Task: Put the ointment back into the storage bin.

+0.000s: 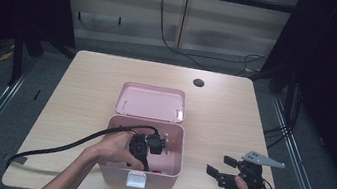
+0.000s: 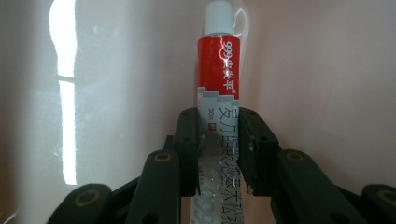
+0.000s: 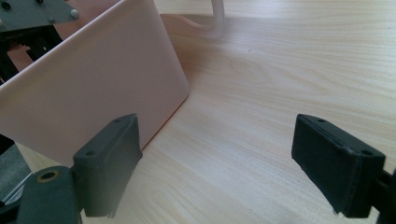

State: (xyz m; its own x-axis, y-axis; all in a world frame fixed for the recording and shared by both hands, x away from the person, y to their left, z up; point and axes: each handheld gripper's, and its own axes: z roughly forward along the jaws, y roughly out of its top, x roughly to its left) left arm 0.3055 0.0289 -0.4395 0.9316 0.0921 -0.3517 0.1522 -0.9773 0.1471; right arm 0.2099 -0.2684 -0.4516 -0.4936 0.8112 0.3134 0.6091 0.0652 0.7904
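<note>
So my left tool (image 2: 219, 154) is down inside the pink box (image 1: 173, 168), clamped around the ointment tube (image 2: 219, 70) whose long axis runs straight out past the tips, while my right tool (image 3: 217, 163) idles wide open over the desk (image 3: 261, 93).

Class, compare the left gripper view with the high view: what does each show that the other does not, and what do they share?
Left gripper view alone: the print on a red and silver tube, its white cap, and the jaws shut on it.

High view alone: the table, the box's open lid, the right gripper with jaws open, and both hands.

Shared: the left gripper inside the pink box, whose inner wall stands behind the tube.
</note>
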